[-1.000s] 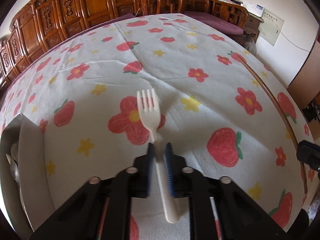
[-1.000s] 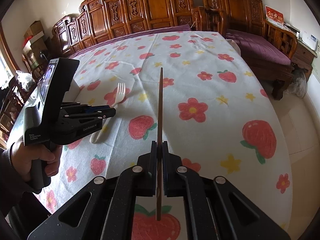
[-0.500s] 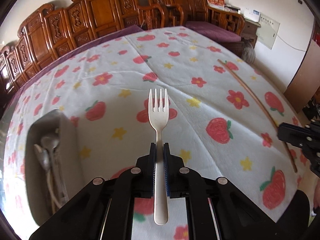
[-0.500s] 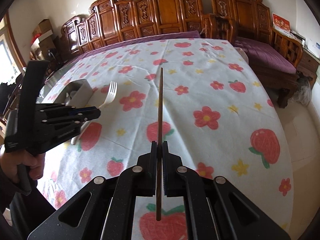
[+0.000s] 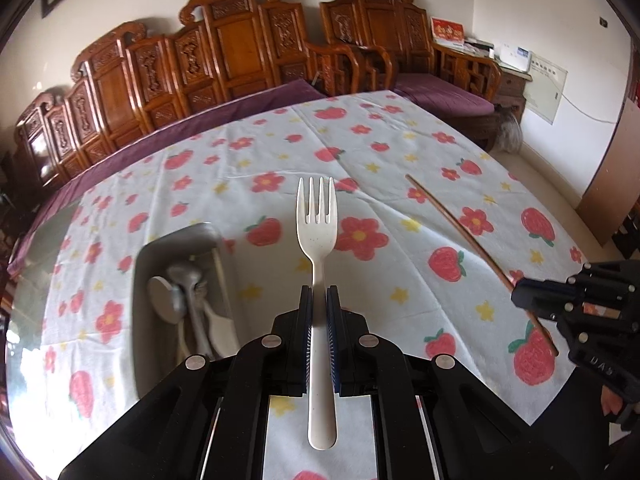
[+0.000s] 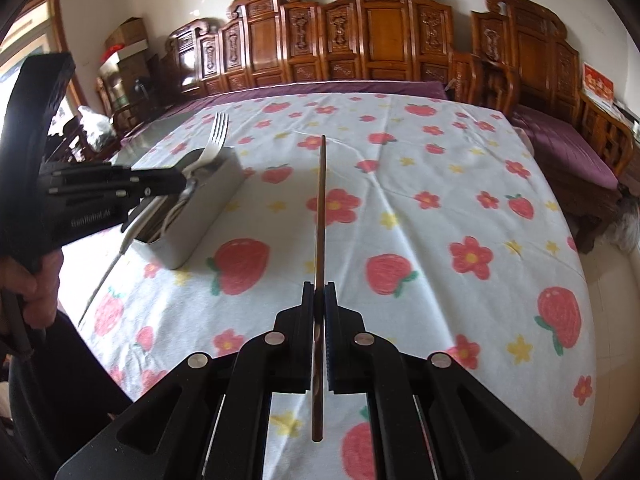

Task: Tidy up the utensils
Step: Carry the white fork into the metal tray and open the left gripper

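Left hand-held gripper (image 5: 319, 300) clamped on white fork (image 5: 317, 216) above utensil tray (image 5: 148, 258); right hand-held gripper (image 6: 319, 296) clamped on brown chopstick (image 6: 320, 208).

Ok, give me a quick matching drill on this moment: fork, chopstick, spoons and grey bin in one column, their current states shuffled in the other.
Things:
1. white fork
2. brown chopstick
3. spoons
4. grey bin

States:
A. lying inside the container
B. clamped in the right gripper
C. standing on the flowered tablecloth
D. clamped in the left gripper

Pairs: 1-D, 2-B, 3-A, 4-C
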{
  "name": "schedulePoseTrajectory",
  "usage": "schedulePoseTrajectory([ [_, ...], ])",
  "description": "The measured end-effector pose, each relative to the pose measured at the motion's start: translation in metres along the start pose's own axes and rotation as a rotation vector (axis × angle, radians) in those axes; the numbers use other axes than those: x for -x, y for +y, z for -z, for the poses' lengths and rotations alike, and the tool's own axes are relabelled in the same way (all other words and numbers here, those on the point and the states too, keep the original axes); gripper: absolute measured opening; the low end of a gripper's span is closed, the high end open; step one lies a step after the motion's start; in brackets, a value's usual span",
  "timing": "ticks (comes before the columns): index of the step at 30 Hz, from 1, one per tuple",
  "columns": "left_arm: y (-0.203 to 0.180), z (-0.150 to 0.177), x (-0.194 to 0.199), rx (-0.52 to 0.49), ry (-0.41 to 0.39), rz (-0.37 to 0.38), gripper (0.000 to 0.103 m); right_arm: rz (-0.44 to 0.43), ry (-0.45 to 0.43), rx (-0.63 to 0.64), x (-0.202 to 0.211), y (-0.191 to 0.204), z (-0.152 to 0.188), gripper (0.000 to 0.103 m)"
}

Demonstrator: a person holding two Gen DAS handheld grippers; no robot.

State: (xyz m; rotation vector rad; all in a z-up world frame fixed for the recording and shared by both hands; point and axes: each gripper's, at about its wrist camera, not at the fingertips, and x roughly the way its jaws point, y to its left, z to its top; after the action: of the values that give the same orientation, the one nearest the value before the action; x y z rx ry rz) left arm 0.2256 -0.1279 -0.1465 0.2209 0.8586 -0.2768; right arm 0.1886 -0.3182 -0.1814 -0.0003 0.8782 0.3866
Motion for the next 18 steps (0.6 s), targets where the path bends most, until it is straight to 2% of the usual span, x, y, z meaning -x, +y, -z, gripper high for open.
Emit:
schedulePoseTrajectory([
  [9,0.028,0.011,0.023,0.036,-0.017,-0.026,0.007,-0.038,0.001,0.065,0.003,0.038,0.003,0.006],
  [18,0.060,0.018,0.012,0.060,-0.016,-0.028,0.007,-0.057,0.048,0.099,-0.019,0.065,0.002,0.006],
])
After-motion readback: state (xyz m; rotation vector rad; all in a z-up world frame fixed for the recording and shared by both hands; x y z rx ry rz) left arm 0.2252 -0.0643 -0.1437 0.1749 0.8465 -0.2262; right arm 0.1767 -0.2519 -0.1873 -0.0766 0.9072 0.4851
